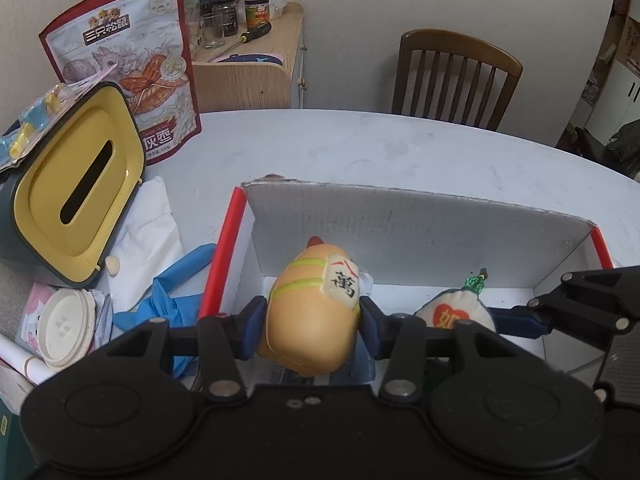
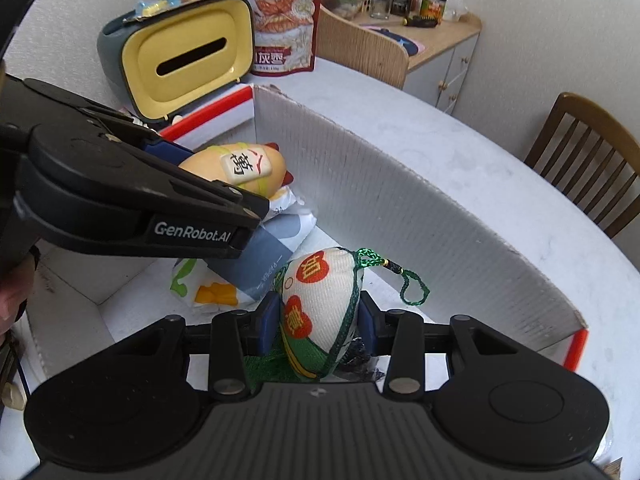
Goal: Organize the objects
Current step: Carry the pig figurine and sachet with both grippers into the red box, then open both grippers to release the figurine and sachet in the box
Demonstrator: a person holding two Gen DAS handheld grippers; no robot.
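We've got left gripper clamping the toy, right gripper clamping the sachet, both over the box for drop-off.

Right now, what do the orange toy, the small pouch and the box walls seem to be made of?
Orange toy: probably smooth plastic or vinyl, with a soft sheen.
Small pouch: woven fabric, matte and likely stuffed; the weave shows, with a green cord.
Box walls: likely corrugated board, white and matte; fine ribs run down them.
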